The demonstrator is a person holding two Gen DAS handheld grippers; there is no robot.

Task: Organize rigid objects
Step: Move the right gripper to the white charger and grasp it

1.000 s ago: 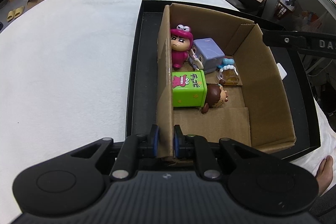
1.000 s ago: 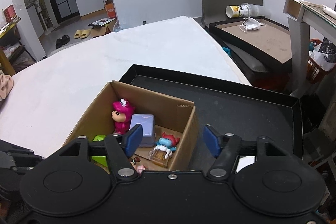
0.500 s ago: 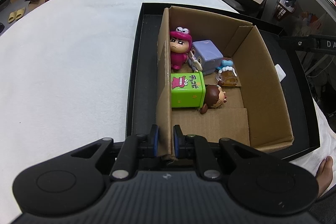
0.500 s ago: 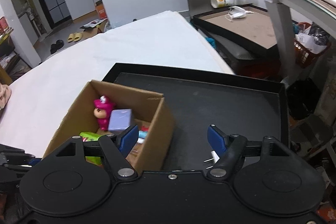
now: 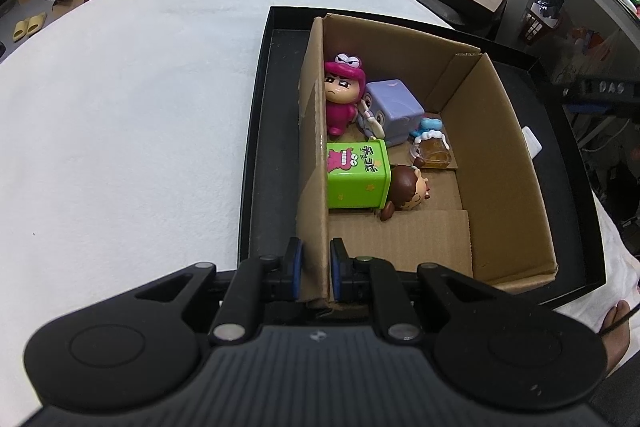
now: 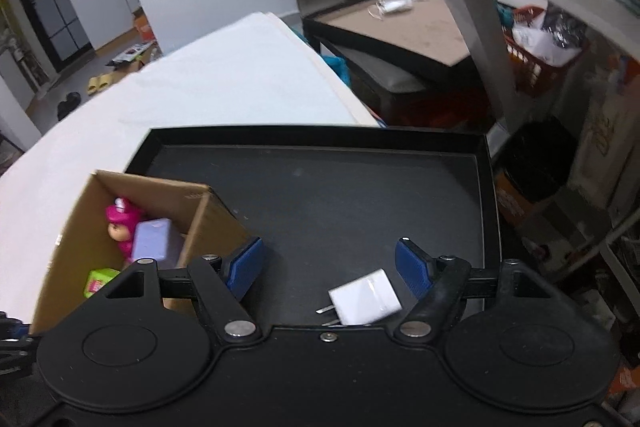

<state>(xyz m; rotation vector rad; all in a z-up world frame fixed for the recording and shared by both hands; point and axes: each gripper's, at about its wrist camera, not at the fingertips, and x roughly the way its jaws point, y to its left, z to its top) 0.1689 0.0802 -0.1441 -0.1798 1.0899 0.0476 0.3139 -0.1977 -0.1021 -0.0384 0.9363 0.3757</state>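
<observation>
The small white plug adapter (image 6: 364, 297) lies flat on the black tray (image 6: 320, 203), between the spread blue pads of the right gripper (image 6: 334, 267), nearer the right one and untouched. Its two metal prongs point left toward the brown cardboard box (image 6: 208, 223). The left gripper (image 5: 314, 267) pinches that box's near wall.

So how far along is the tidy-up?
Done: four toys lie in the cardboard box. In hand: the left gripper pinches the box wall, and the open right gripper hangs over the white charger plug. Left: that plug, alone on the black tray.

Japanese "チョコビ" on green box (image 5: 357, 174)
</observation>
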